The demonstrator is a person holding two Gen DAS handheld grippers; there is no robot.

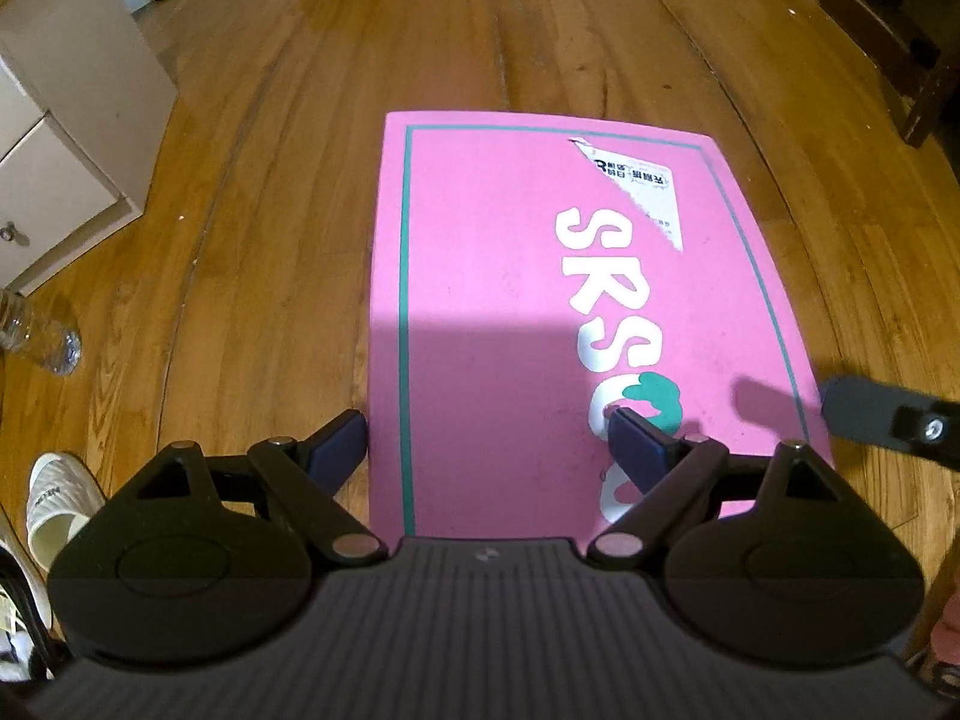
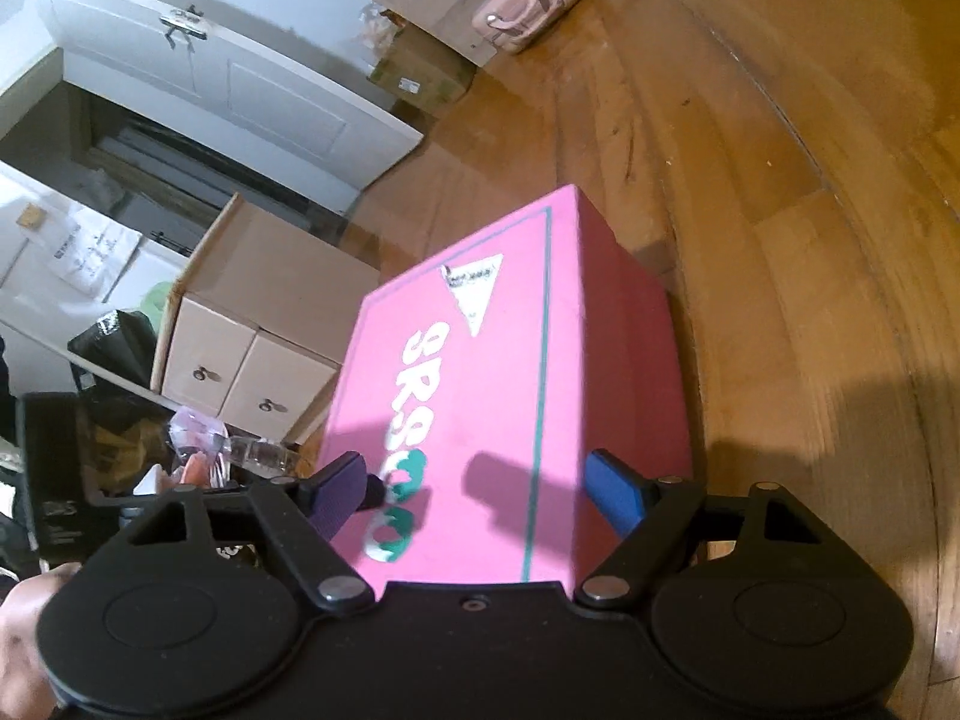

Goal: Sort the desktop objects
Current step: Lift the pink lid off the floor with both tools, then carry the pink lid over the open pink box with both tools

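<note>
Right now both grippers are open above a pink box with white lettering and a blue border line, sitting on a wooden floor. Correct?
One detail is off: the border line on the pink box is teal green, not blue, as the left wrist view shows plainly. The rest holds: the left gripper and the right gripper are open above it, white lettering, on the wooden floor.

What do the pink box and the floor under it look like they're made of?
Pink box: probably printed cardboard with a matte finish; a paper label on its lid is torn and peeling. Floor: wood boards, glossy varnish, with visible grain, seams and light reflections.
</note>
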